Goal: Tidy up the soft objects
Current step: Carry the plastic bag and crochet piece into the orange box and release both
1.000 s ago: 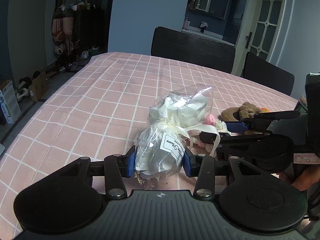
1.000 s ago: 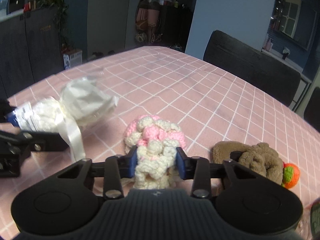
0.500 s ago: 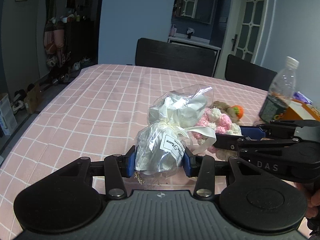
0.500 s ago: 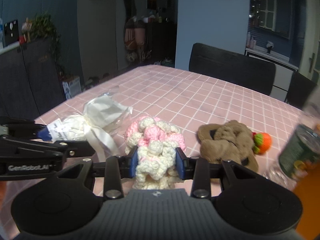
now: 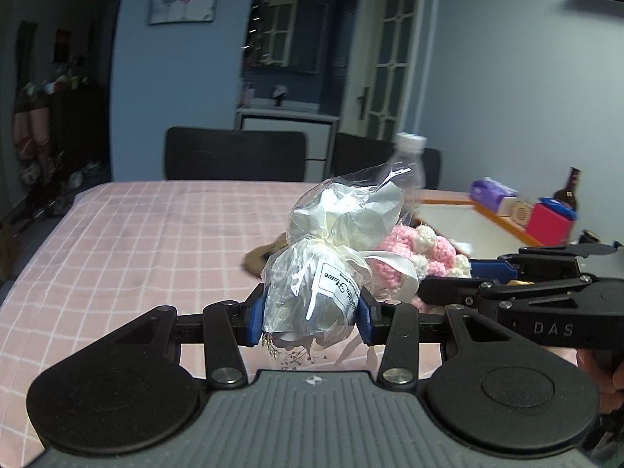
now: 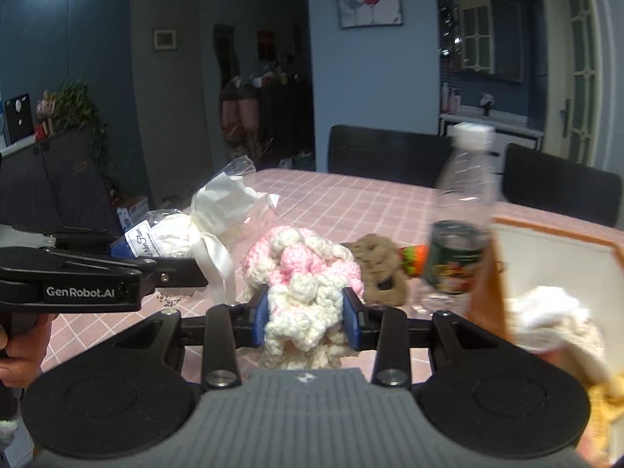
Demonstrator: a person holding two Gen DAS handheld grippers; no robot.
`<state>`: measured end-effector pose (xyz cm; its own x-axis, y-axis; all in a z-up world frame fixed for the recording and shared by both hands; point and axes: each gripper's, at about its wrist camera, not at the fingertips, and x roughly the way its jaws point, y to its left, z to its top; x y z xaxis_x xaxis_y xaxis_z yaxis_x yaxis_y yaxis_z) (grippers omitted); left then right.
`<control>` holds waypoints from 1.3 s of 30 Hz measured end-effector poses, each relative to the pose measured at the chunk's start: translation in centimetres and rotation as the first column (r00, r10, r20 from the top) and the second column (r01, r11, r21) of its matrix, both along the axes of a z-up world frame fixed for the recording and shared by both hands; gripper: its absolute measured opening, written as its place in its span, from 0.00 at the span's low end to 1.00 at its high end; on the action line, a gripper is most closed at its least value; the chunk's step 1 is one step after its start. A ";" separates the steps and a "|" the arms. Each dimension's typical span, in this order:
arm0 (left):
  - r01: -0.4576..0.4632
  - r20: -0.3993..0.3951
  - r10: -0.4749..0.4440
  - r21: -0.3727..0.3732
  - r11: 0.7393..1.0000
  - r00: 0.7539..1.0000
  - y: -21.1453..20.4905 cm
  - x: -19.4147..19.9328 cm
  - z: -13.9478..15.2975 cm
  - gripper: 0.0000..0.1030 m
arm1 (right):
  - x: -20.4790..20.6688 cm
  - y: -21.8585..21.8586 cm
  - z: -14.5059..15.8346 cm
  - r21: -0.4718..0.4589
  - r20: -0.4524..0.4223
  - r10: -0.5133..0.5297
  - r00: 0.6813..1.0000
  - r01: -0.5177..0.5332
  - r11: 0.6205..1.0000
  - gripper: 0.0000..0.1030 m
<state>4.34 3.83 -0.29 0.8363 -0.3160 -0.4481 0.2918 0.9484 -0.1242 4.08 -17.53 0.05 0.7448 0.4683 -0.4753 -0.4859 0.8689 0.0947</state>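
The left claw (image 5: 308, 310) was clamped on a clear gift bag (image 5: 331, 261) tied with white ribbon, held above the near part of the pink checked tablecloth (image 5: 148, 234). Just to its right, the right claw (image 6: 306, 316) was clamped on a pink and cream crochet bundle (image 6: 304, 273). Far beyond them lay a brown plush toy (image 6: 376, 261) and a plastic bottle (image 6: 460, 214), beside the orange rim of a tray (image 6: 546, 228) at right. The cloth's left half lay open to its far edge, where two dark chairs (image 5: 234, 154) stood.
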 end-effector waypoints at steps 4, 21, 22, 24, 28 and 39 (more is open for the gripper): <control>0.089 0.034 -0.089 0.005 0.996 0.995 -3.1 0.1 1.3 0.49 | -1.7 -3.5 2.1 0.002 0.029 -0.044 0.999 0.044 0.999 0.37; 0.243 0.093 -0.247 0.054 0.969 0.965 -14.6 5.0 4.6 0.49 | -0.4 -14.7 6.5 -0.117 0.093 -0.277 0.956 0.286 0.951 0.37; 0.235 0.107 -0.239 0.042 0.971 0.965 -15.0 5.4 5.1 0.49 | 0.1 -15.3 6.9 -0.110 0.093 -0.288 0.953 0.297 0.949 0.37; 0.224 0.149 -0.224 0.014 0.974 0.963 -15.4 6.1 6.3 0.49 | 1.1 -16.5 7.7 -0.083 0.099 -0.315 0.944 0.323 0.943 0.37; 0.231 0.211 -0.226 -0.001 0.973 0.951 -17.1 7.5 8.2 0.49 | 3.1 -18.1 9.2 -0.028 0.136 -0.363 0.922 0.370 0.929 0.37; 0.265 -0.077 -0.260 0.055 0.963 0.962 -21.1 14.9 1.0 0.49 | 9.2 -20.8 4.8 -0.025 -0.044 -0.396 0.917 0.396 0.918 0.38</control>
